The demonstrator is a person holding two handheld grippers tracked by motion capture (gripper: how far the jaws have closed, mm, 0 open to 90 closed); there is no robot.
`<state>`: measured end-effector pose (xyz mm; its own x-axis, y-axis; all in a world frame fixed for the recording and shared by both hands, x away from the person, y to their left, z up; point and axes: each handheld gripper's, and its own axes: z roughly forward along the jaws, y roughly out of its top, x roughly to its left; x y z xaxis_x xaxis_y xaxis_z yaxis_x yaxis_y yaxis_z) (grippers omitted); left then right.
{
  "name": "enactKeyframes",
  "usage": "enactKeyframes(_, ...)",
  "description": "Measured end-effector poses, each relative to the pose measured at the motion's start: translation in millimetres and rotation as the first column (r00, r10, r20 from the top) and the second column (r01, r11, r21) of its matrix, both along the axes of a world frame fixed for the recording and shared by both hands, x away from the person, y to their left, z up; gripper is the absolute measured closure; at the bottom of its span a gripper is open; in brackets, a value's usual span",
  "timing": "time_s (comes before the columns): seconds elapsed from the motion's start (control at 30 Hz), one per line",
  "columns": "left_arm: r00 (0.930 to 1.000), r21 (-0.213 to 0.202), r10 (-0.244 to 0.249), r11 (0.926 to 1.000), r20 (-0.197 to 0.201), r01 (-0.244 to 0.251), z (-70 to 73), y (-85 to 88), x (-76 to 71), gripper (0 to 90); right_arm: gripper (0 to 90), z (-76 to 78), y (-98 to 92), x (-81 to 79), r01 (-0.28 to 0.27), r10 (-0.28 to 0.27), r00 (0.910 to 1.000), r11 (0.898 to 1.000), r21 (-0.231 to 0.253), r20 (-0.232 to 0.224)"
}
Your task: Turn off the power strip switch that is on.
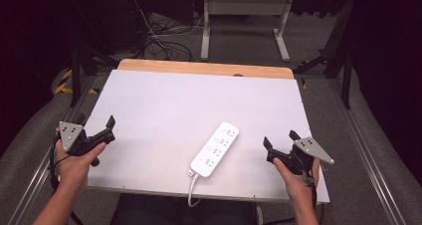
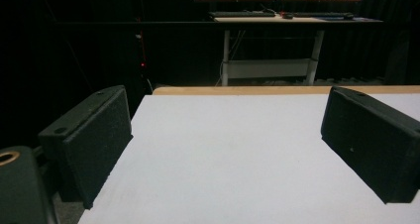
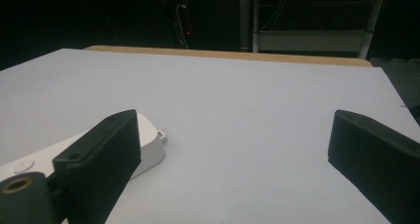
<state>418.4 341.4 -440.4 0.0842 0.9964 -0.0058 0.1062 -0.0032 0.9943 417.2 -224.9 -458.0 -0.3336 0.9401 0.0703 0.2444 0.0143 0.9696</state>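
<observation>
Hands grip both claws low over the white-topped desk (image 1: 164, 100), one at each near corner. Left claw (image 1: 102, 127) released, jaws apart. Right claw (image 1: 279, 139) likewise spread, holding nothing. White oblong plastic power strip (image 1: 215, 149) lies flat, diagonal, between them, nearer the right claw; cord hangs over the near edge.

We counted one white power strip (image 1: 215, 150) at lower centre, one table (image 1: 164, 100), two grippers: left gripper (image 1: 97, 129) lower left, right gripper (image 1: 279, 139) lower right, two hands.
</observation>
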Motion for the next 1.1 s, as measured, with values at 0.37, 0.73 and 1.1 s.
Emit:
enactKeyframes(0.37, 0.9999, 0.003, -0.012, 0.9999, 0.000, 0.012, -0.1, -3.4, 1.7, 6.3, 16.9, 1.7, -3.0, -4.1, -0.001, 0.001, 0.9995, 1.000, 0.004, -0.032)
enactKeyframes(0.73, 0.9998, 0.011, -0.018, 0.9998, -0.001, 0.018, -0.5, -4.2, 2.8, 6.3, 31.8, 3.1, -5.6, -6.1, -0.012, 0.013, 0.9997, 1.000, 0.016, -0.022)
enactKeyframes(1.1, 0.9999, 0.020, -0.014, 0.9997, 0.000, 0.014, -0.8, -4.4, 2.5, 6.6, 78.6, 9.3, -10.1, -9.8, -0.063, 0.064, 0.9978, 0.997, 0.039, -0.016)
